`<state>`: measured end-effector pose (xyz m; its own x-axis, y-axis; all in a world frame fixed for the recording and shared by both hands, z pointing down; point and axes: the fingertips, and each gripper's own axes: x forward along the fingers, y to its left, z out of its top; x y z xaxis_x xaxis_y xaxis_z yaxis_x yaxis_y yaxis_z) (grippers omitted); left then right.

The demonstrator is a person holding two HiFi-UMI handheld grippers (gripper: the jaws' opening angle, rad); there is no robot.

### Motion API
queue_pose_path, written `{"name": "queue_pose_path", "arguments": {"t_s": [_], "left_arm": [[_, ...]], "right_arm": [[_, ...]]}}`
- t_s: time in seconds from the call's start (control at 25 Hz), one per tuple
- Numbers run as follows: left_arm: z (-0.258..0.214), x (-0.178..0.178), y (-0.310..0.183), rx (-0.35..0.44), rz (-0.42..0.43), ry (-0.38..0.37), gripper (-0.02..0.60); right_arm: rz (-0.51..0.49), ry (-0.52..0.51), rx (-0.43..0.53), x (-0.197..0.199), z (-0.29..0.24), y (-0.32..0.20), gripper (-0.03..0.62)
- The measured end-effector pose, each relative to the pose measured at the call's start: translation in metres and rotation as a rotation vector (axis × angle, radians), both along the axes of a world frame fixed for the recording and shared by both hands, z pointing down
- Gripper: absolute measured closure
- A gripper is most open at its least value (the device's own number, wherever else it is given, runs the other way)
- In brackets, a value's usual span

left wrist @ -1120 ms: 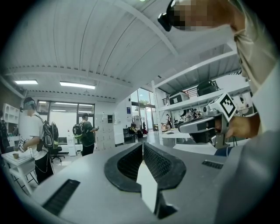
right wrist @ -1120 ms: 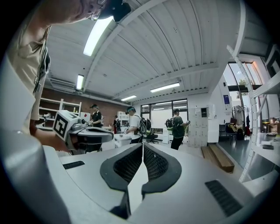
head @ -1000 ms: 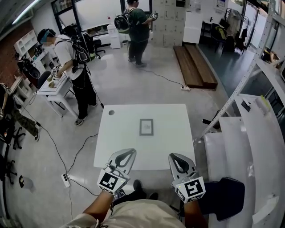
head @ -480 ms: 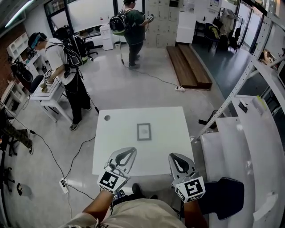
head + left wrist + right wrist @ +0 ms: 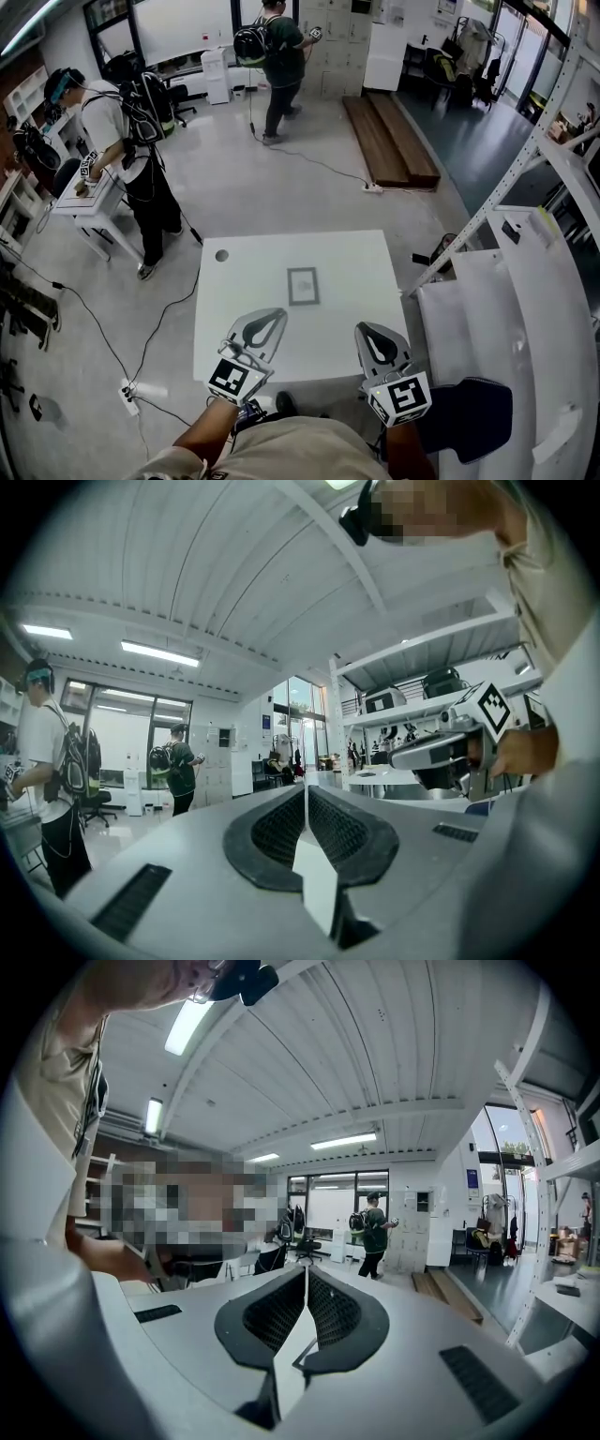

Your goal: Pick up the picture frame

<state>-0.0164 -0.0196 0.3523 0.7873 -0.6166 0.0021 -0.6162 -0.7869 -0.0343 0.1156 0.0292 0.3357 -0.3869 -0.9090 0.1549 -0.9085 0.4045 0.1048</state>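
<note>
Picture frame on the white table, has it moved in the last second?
No. The picture frame keeps its spot on the white table, right of the corner hole as before; only the view shifted.

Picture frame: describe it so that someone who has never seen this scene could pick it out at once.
Find the white square table straight ahead of the camera wearer, low in the middle of the head view. Near the middle of its top lies the small grey rectangular picture frame, flat. It is the only rectangle there; the one other mark is a dark round spot by the far left corner.
</note>
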Motion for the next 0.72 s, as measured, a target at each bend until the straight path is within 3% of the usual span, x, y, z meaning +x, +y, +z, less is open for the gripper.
{"name": "queue_pose_path", "arguments": {"t_s": [0.44, 0.72], "left_arm": [[0.013, -0.025, -0.037, -0.013, 0.016, 0.027, 0.558], [0.031, -0.033, -0.054, -0.065, 0.005, 0.020, 0.558]], "right_arm": [[0.015, 0.023, -0.013, -0.029, 0.012, -0.035, 0.566], [0.008, 0.018, -0.048, -0.036, 0.029, -0.059, 0.566]]}}
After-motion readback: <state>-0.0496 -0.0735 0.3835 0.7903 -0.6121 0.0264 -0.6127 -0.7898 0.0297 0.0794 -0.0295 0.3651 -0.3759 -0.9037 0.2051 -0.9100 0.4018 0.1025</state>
